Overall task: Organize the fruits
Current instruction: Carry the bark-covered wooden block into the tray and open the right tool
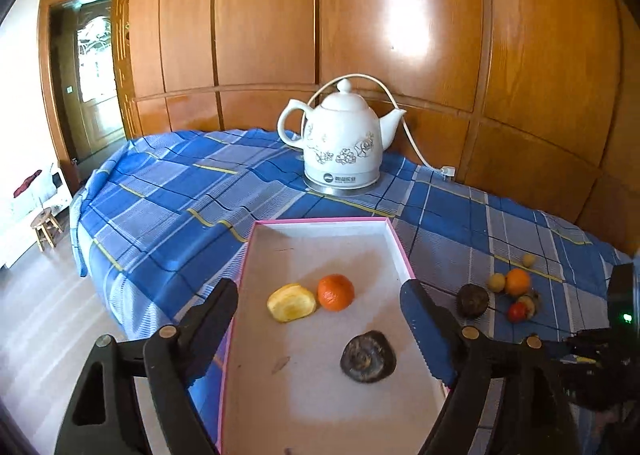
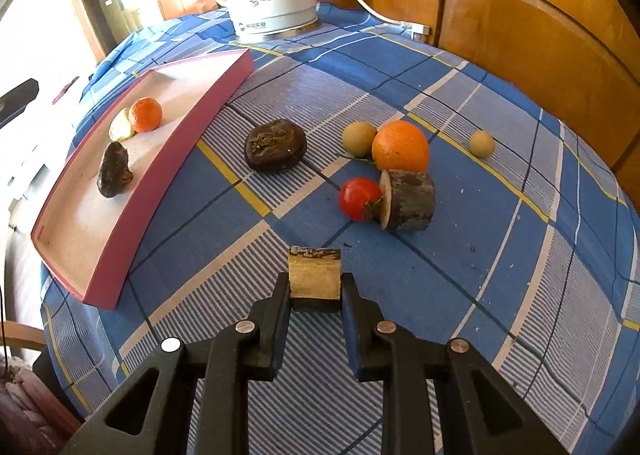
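Nearest me, short of the pink tray [image 2: 108, 279], my right tool [image 2: 315, 293] is clenched on a short cut chunk of dark-skinned cane [image 2: 315, 275], held just above the checked cloth of the bench [image 2: 500, 295] so it can, I judge, go into the tray next. My left tool [image 1: 320, 315] hangs released over that tray with nothing between its fingers; I take it that it has no load now. Inside the tray lie a dark wrinkled fruit [image 1: 368, 355], a yellow piece [image 1: 291, 302] and a small orange [image 1: 336, 292], the last two touching. To the right of the tray, loose on the cloth, wait another dark fruit [image 2: 275, 150], a red tomato [image 2: 360, 199] pressed against a second cane chunk [image 2: 408, 199], a big orange [image 2: 400, 146] and two small tan fruits [image 2: 359, 139], one well apart. Beyond the tray stands a white kettle [image 1: 340, 143] with its cord, clear of my path; only the tray's raised wall needs clearing.
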Motion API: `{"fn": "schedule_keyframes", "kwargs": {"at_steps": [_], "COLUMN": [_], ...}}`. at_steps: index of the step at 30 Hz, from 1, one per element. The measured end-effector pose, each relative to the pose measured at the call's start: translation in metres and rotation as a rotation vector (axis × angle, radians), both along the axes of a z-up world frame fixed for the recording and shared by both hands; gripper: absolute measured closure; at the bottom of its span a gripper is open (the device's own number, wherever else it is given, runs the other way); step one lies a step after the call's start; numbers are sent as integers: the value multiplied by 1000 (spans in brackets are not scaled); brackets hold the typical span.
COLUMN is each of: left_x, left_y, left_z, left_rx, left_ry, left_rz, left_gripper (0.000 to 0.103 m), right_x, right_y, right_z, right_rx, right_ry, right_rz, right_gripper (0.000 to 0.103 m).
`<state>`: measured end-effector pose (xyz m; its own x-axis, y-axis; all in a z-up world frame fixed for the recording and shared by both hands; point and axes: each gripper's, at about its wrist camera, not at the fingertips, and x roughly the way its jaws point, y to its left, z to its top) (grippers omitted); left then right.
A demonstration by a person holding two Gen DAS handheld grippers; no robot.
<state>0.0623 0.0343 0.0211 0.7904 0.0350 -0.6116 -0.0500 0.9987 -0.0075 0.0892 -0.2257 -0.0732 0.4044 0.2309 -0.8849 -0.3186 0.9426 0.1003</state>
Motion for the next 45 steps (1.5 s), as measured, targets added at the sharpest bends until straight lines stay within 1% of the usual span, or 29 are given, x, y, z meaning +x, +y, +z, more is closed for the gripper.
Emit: {"fn": "schedule_keyframes", "kwargs": {"at_steps": [2,9,14,18,23,27,32,35,40,45], "left_x": [-6,-20,-26,-31,-33,-36,-39,-41,-43,-44], "left_y": [2,13,18,21,23,25,28,30,35,35], "left_z": [1,1,3,6,9,11,12,13,14,14], "left_rx": [3,9,15,20,24,28,39,53,69,89], "left_ry": [-4,-11,-27,-41,-53,-61,-67,-76,-89,-96], "left_rz": [2,19,27,30,34,36,46,54,69,70], "left_gripper": [16,15,15,14,13,13,13,13,13,13], "right_x": [-1,-8,-13,-14,-16,-15,-5,-1,4,-1], "right_y": [0,5,16,35,73,103,136,149,153,148], "right_z": [0,4,18,35,53,52,38,27,19,22], "right_rx": [7,99,161,202,242,235,172,123,118,123], "right_ry": [4,34,18,-9,-26,-11,23,28,26,12], "right_rz": [-22,-59,-59,-16,77,146,194,197,174,158], "right_gripper": [80,80,80,80,80,80,80,79,72,72]}}
